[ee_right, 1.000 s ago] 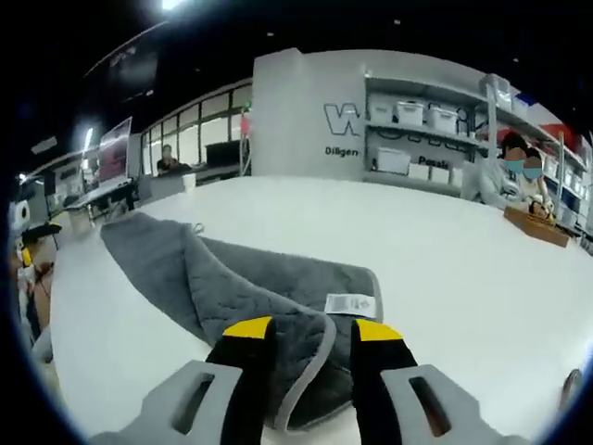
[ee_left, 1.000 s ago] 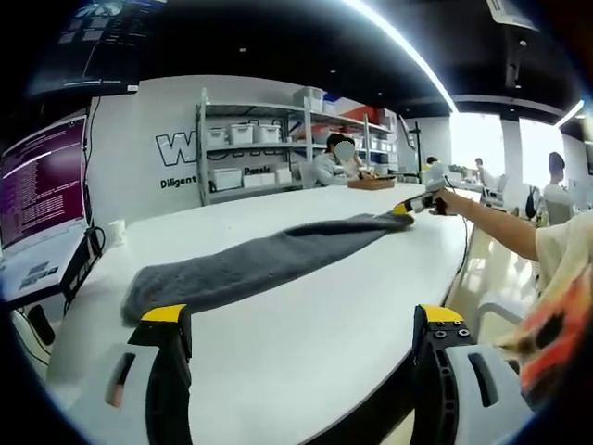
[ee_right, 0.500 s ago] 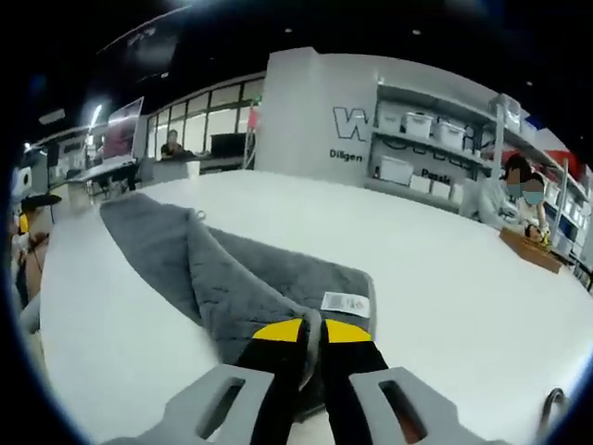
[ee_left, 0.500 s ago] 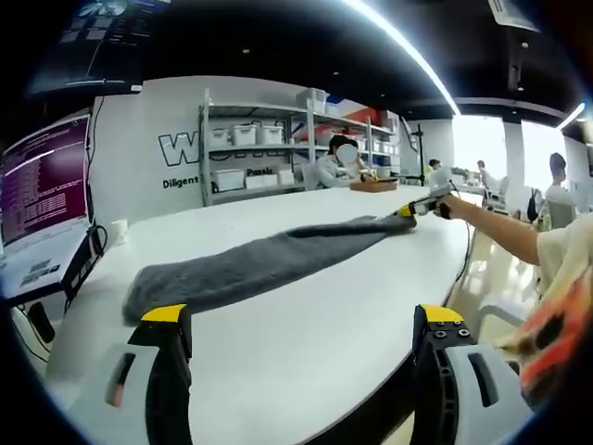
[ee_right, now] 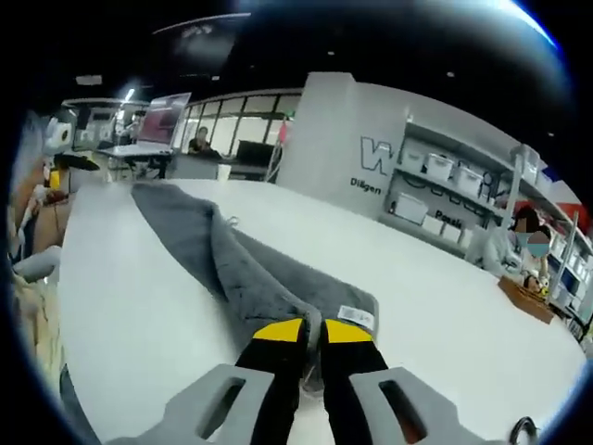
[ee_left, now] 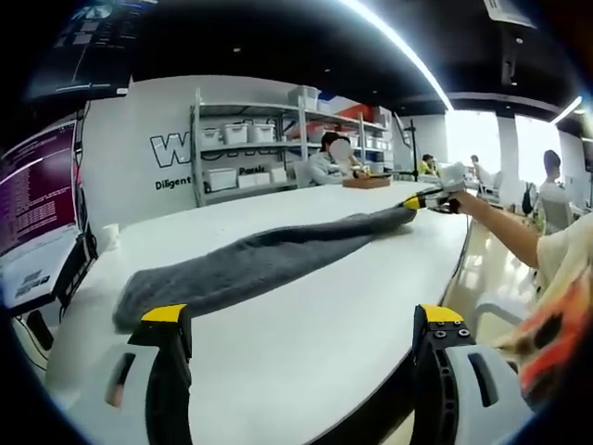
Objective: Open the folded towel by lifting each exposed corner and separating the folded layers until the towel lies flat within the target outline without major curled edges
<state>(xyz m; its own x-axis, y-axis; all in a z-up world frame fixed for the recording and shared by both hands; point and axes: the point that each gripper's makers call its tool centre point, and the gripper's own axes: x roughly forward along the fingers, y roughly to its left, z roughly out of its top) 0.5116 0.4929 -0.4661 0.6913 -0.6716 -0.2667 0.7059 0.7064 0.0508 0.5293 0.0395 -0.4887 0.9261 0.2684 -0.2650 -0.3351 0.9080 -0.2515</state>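
Right gripper view: the right gripper (ee_right: pixel 312 331) is seen with its yellow-tipped jaws pinched together on the near edge of the towel (ee_right: pixel 243 269), beside a small white label (ee_right: pixel 357 317). The towel is grey, folded lengthwise, with a raised ridge running along it and a paler hem; it is stretched away from the gripper across the white table (ee_right: pixel 120 297).

In the left gripper view, the left gripper (ee_left: pixel 306 324) is held with jaws wide apart, nothing between them, just short of the towel's (ee_left: pixel 269 257) near end. The towel is laid as a long, narrow, bunched strip on the table (ee_left: pixel 306 324), its far end held by the right gripper (ee_left: pixel 414 201).
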